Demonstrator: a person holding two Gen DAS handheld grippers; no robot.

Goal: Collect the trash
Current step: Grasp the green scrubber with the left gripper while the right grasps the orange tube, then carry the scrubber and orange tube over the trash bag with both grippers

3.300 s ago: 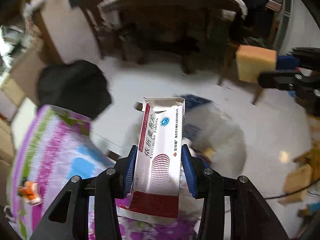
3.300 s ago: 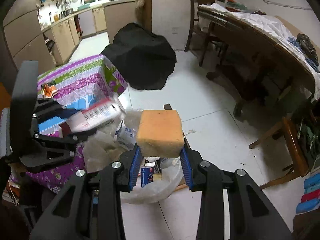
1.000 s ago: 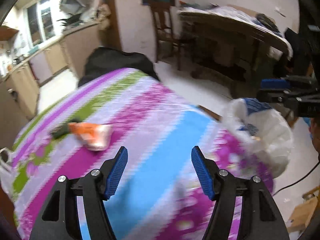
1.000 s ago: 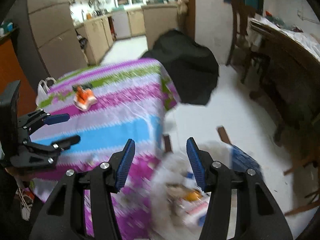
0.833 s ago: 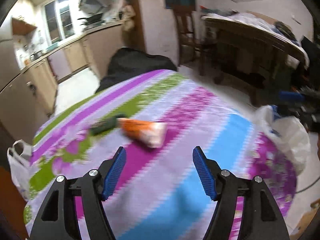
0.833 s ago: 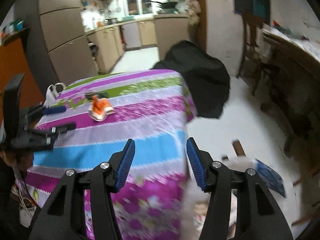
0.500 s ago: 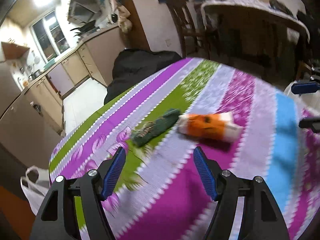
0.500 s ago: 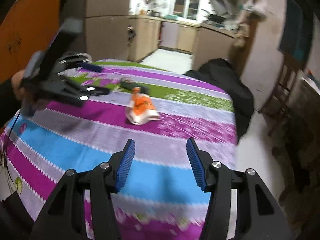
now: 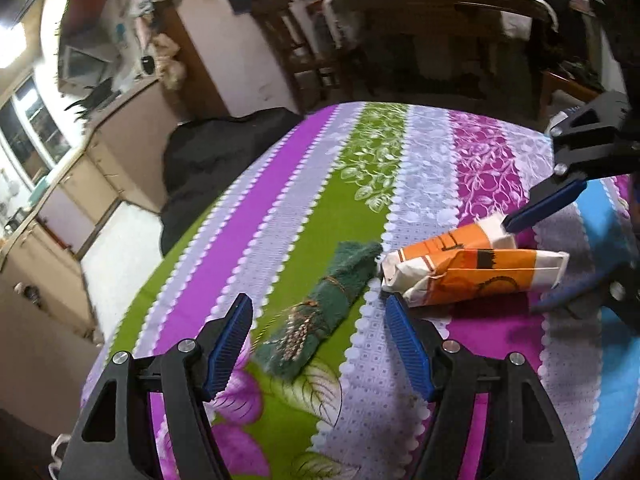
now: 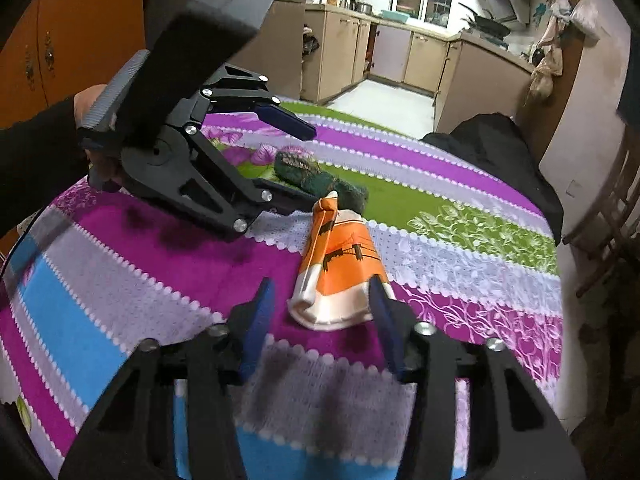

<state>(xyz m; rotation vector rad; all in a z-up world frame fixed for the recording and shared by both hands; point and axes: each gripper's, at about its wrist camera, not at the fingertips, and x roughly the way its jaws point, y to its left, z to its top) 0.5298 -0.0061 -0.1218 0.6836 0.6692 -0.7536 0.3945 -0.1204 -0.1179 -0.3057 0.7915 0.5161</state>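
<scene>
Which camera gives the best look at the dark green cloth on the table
The left wrist view: the green cloth lies whole between its open fingers. In the right wrist view it sits farther off, partly hidden behind the left gripper.

the tablecloth looks like smooth printed cloth; the orange wrapper glossy crumpled paper; the green rag rough, fuzzy cloth.
</scene>
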